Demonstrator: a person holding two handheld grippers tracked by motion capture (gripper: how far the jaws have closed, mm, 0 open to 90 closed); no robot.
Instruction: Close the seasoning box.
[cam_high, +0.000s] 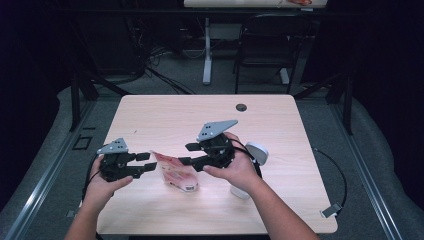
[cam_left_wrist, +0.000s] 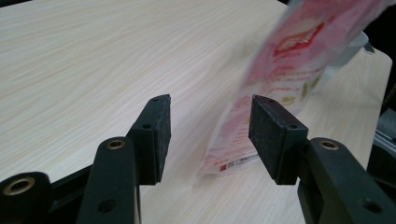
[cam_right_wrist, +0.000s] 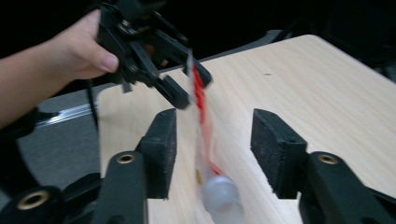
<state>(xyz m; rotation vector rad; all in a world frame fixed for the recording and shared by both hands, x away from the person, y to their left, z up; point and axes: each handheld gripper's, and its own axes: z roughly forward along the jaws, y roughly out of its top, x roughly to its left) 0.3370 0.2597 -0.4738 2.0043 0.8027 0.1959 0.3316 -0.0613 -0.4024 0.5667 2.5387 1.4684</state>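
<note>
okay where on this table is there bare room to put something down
The far half of the table is bare up to the small round hole near its far edge. The near strip between the person's forearms is also free. The middle is crowded: left gripper, red pouch, right gripper and a white object.

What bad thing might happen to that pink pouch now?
1. The pink pouch sits between the open right gripper without either pad pressing it, and it looks blurred, so it may be dropping or flopping flat on the table.
2. The left gripper is open too, with the pouch's far end just beyond it; closing now might catch only an edge and crumple it.
3. Its clear spout might bump the tabletop.
</note>
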